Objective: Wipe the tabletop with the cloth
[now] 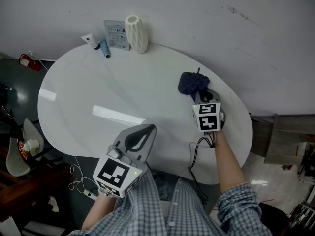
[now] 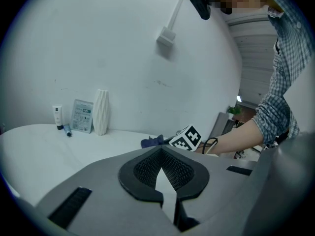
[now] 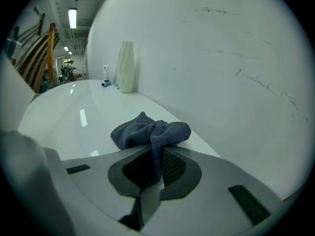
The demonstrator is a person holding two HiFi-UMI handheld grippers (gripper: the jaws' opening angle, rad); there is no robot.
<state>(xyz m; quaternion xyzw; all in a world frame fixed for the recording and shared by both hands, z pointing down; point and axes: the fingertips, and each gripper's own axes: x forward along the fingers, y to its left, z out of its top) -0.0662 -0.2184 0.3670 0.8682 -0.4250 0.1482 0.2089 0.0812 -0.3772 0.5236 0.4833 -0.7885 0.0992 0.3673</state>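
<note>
A dark blue cloth (image 1: 193,83) lies bunched on the right part of the white oval tabletop (image 1: 123,92). My right gripper (image 1: 203,96) is shut on a fold of the cloth (image 3: 150,134), which hangs down between its jaws. The rest of the cloth bulges out just past the jaw tips. My left gripper (image 1: 143,131) hovers at the table's near edge, shut, with nothing between its jaws. In the left gripper view the cloth (image 2: 151,141) shows beyond the jaws, beside the right gripper's marker cube (image 2: 187,137).
A white ribbed vase (image 1: 136,33), a paper packet (image 1: 116,34) and two small tubes (image 1: 97,44) stand at the table's far edge against the wall. Cables hang off the near edge (image 1: 197,156). Chairs and clutter sit left of the table (image 1: 19,146).
</note>
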